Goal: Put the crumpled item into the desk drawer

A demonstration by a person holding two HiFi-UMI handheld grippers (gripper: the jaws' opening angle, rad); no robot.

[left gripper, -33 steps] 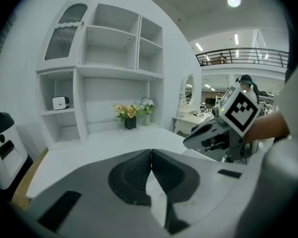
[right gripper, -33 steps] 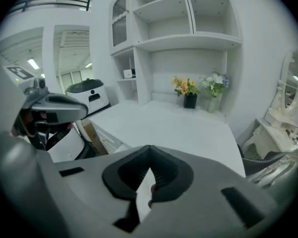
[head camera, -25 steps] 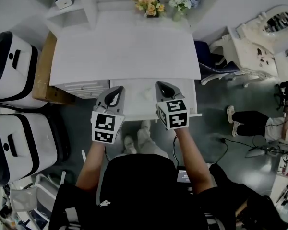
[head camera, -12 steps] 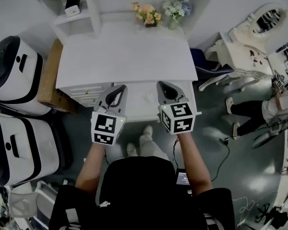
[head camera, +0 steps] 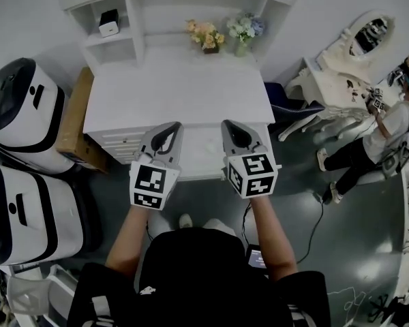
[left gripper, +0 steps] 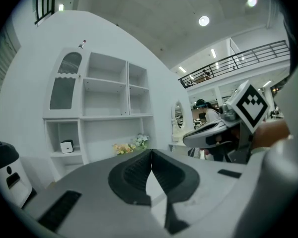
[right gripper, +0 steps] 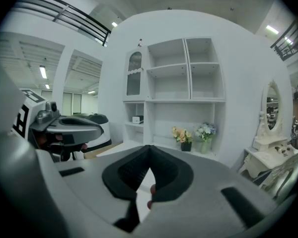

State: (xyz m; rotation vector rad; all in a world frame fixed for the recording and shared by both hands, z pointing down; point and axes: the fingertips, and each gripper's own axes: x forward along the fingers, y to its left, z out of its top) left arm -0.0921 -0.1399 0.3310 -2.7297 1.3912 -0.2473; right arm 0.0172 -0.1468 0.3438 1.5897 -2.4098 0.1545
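Note:
The white desk [head camera: 177, 87] stands ahead, with its middle drawer [head camera: 203, 157] pulled out below the front edge. My left gripper [head camera: 168, 126] hangs over the drawer's left part, shut and empty. My right gripper [head camera: 231, 124] hangs over its right part, also shut with nothing held. In the left gripper view the jaws [left gripper: 151, 151] meet at the tips, and the right gripper [left gripper: 223, 128] shows beside them. In the right gripper view the jaws [right gripper: 150, 147] are closed too. The drawer's inside looks pale, and I cannot tell a crumpled item in it.
A hutch with shelves [head camera: 133, 9] rises at the desk's back, holding flowers [head camera: 206, 35] and a small white box [head camera: 109, 22]. Two big white-and-black machines [head camera: 20, 94] and a cardboard box [head camera: 71, 125] stand left. A white vanity [head camera: 347, 53] and a person [head camera: 388, 128] are right.
Both grippers have risen side by side and stayed shut. The desk's hutch has come further into view, and a person at the right has moved.

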